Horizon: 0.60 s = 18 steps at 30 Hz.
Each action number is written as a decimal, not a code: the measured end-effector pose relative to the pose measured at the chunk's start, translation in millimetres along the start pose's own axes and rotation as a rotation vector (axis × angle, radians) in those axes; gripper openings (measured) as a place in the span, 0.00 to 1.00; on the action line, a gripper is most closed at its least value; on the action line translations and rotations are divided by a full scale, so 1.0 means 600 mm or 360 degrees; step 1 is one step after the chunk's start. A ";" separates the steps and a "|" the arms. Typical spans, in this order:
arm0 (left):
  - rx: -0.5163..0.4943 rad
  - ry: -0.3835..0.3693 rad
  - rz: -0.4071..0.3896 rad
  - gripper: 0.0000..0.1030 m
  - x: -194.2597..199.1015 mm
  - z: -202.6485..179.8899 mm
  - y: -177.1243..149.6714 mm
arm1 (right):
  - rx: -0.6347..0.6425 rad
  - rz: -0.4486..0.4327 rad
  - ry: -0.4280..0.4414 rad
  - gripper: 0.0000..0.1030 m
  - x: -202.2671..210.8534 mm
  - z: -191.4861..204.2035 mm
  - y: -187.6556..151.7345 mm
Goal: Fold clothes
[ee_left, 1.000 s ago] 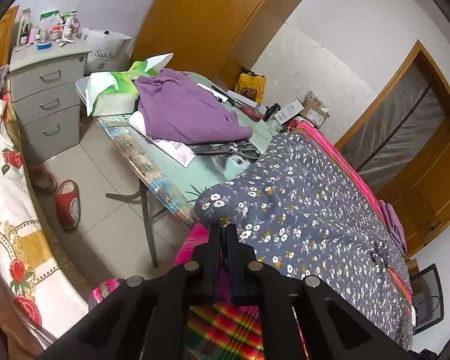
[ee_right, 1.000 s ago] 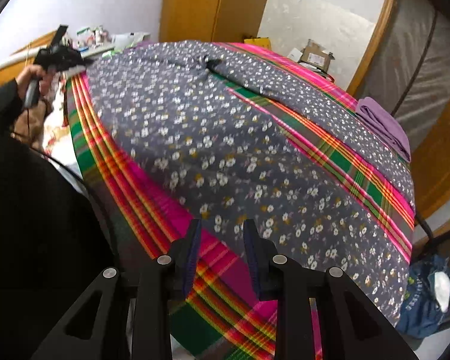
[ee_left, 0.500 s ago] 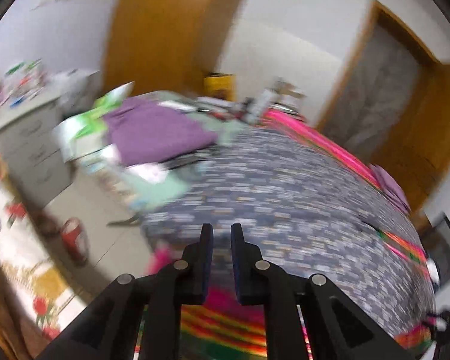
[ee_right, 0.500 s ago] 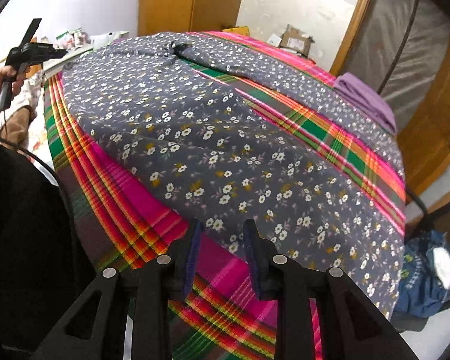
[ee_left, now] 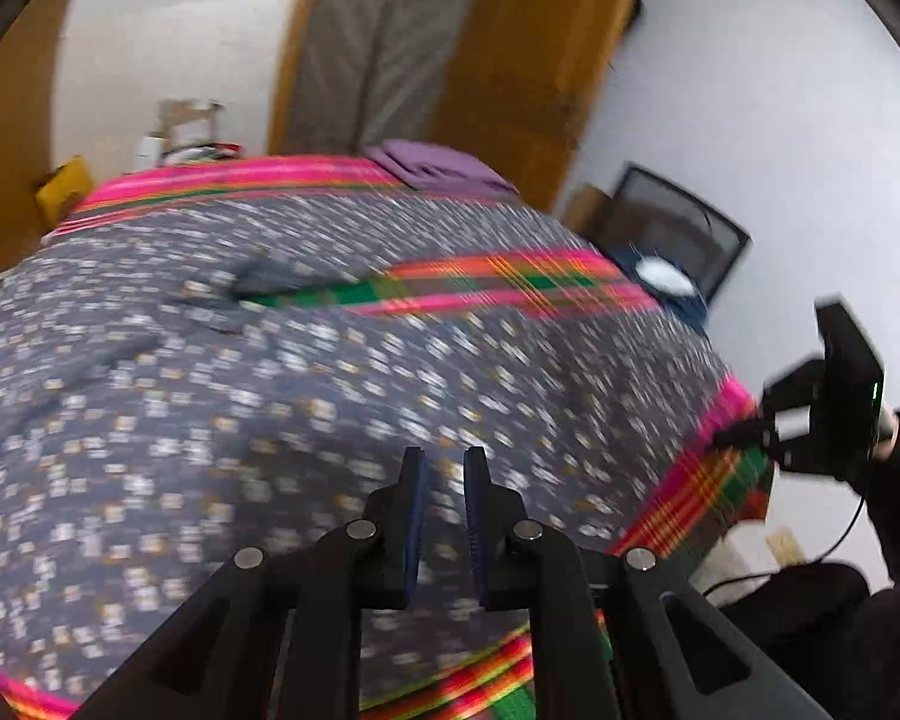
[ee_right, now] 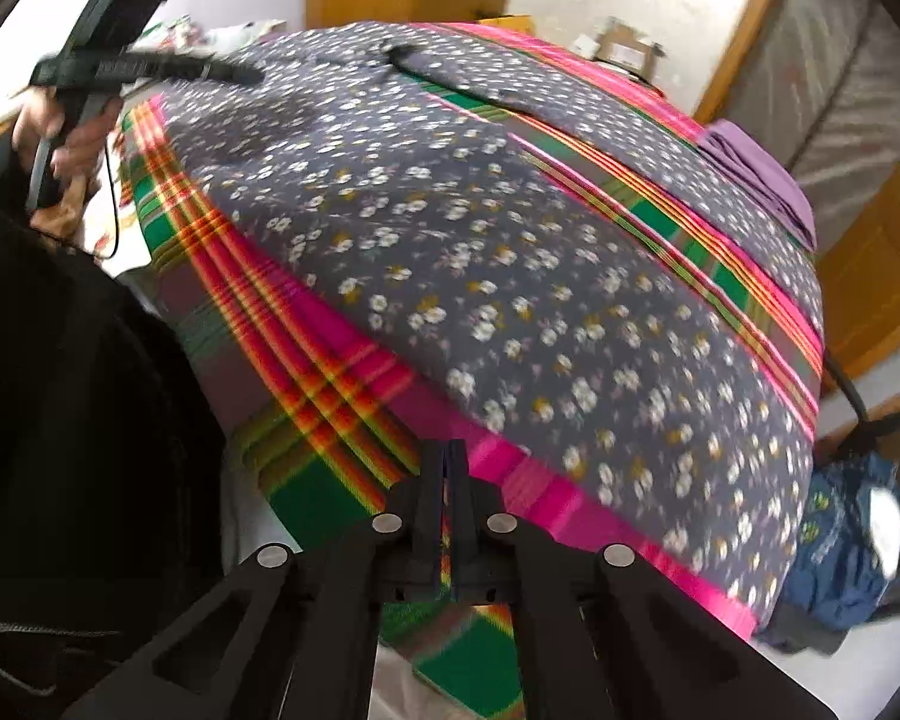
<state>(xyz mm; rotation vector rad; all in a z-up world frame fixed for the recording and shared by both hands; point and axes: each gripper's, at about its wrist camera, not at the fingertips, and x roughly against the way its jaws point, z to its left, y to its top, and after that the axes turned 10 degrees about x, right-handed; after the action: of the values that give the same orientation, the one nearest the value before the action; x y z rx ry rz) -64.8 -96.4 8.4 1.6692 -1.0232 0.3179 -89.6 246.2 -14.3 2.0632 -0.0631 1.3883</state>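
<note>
Floral garment [ee_right: 510,276] lay spread flat on the plaid bedcover [ee_right: 306,354], legs or sleeves running toward the far side; no fold made in it yet, so I'd call this the setup for fold 1. Left gripper [ee_left: 444,468] hovered above the near part of the cloth, jaws slightly apart, nothing between them; that view was motion-blurred. Right gripper [ee_right: 447,450] sat at the near edge over the pink stripe beside the hem, jaws together or nearly so; couldn't tell if they pinched any fabric. Folded purple piece [ee_right: 756,174] sat at the far corner, well apart. Next move, my guess: each gripper needs a hem corner, pinched through 1 layer only, bedcover left out, then lifted evenly across.
</note>
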 end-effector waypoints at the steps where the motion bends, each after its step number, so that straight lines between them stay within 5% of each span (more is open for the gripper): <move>1: -0.0016 -0.0009 0.0023 0.12 -0.008 -0.007 -0.002 | -0.0070 -0.0031 -0.0033 0.14 0.008 -0.008 -0.008; 3: -0.0033 -0.0025 0.0054 0.12 -0.021 -0.018 -0.005 | -0.0226 -0.0078 -0.0111 0.26 0.022 -0.028 -0.027; 9: -0.0027 -0.0018 0.0091 0.12 -0.041 -0.022 -0.001 | -0.1039 -0.0119 -0.0339 0.27 0.067 -0.124 -0.158; 13: -0.0021 -0.0014 0.0118 0.12 -0.058 -0.017 0.007 | -0.1586 -0.0261 -0.0273 0.27 0.089 -0.165 -0.263; 18: -0.0017 -0.0019 0.0153 0.12 -0.075 -0.018 0.006 | -0.1858 -0.0443 -0.0112 0.28 0.091 -0.182 -0.306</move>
<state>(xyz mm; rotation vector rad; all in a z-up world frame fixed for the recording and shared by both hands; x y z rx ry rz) -90.9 -66.2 -15.1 1.6169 -1.1146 0.3657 -85.3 466.2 -30.7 1.0695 -0.4734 0.7710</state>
